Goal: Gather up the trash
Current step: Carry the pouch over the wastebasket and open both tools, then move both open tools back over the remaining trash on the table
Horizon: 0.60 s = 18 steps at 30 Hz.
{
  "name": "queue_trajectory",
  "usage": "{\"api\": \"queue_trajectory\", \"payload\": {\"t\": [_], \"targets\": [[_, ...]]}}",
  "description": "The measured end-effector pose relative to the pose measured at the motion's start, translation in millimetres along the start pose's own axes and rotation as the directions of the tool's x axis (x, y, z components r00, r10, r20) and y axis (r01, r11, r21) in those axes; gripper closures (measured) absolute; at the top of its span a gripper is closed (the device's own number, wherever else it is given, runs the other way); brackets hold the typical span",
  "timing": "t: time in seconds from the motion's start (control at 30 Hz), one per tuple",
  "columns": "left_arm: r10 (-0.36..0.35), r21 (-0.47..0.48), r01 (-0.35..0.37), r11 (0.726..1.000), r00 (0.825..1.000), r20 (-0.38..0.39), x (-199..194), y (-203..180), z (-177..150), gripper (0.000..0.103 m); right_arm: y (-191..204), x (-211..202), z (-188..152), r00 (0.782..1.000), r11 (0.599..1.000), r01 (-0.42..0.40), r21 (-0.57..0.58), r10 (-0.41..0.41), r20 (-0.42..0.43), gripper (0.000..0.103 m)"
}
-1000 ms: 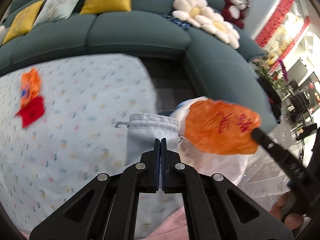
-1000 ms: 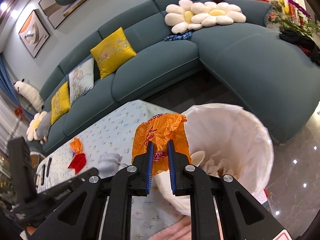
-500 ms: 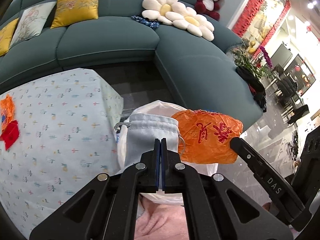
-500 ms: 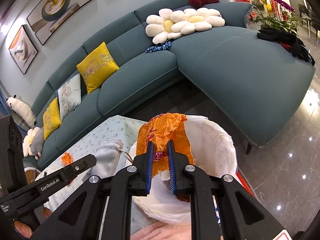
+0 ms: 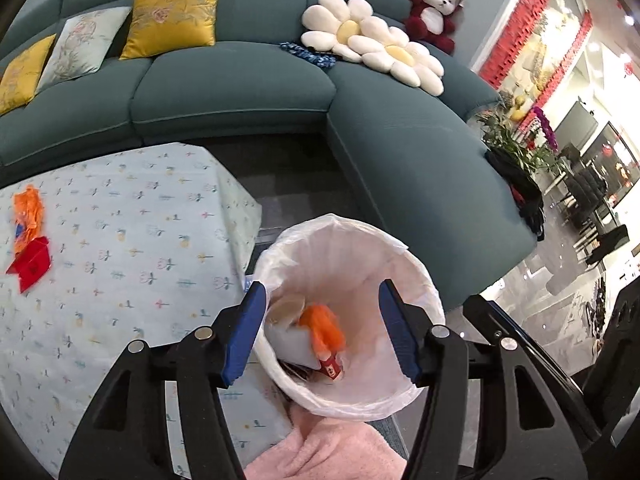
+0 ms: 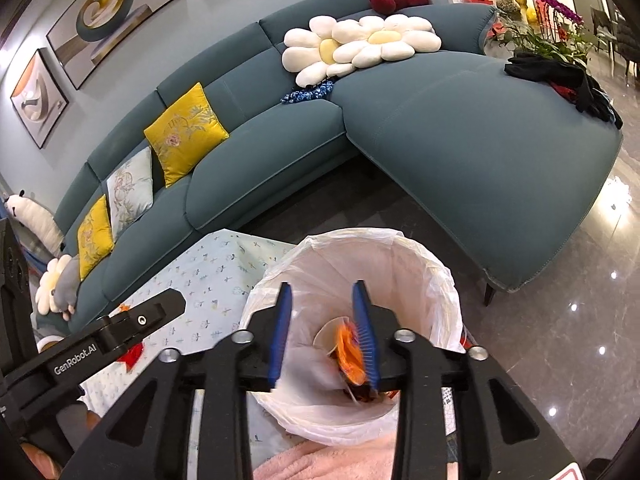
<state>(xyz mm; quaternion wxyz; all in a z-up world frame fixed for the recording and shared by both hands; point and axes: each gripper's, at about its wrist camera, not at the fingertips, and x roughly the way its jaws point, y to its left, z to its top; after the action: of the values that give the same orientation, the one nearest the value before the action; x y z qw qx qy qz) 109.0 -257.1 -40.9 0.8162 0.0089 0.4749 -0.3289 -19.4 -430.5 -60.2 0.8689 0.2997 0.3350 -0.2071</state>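
Observation:
A bin with a white liner [image 5: 416, 268] stands beside the table, also in the right wrist view [image 6: 440, 280]. My left gripper [image 5: 322, 336] is open above it. A grey pouch [image 5: 290, 346] and an orange wrapper [image 5: 322, 328] lie inside the bin. My right gripper [image 6: 322, 334] is open above the bin too; the orange wrapper [image 6: 348, 352] is blurred against its right finger. An orange wrapper [image 5: 28, 216] and a red packet [image 5: 34, 264] lie on the table at far left.
The table carries a pale floral cloth [image 5: 132, 240]. A teal corner sofa [image 5: 240, 88] with cushions curves behind. A pink cloth [image 5: 332, 448] lies below the bin. Glossy floor [image 6: 560, 320] spreads to the right.
Both grippers opened over the bin. The grey pouch left the left gripper and the orange wrapper left the right one; both are now in the bin.

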Motion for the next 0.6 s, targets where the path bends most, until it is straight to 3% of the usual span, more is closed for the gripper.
{"api": "queue_trajectory", "payload": {"t": [0.27, 0.6], "targets": [[0.027, -0.037, -0.026, 0.999, 0.999, 0.018, -15.2, 27.4, -2.8, 0.047, 20.5, 0.0, -3.1, 1.000, 1.000, -0.015, -0.026, 0.015, -0.006, 0.059], [0.073, -0.108, -0.067, 0.992, 0.996, 0.056, -45.3, 75.6, -4.4, 0.046, 71.8, 1.1, -14.9, 0.998, 0.992, -0.049, -0.116, 0.045, -0.037, 0.058]]}}
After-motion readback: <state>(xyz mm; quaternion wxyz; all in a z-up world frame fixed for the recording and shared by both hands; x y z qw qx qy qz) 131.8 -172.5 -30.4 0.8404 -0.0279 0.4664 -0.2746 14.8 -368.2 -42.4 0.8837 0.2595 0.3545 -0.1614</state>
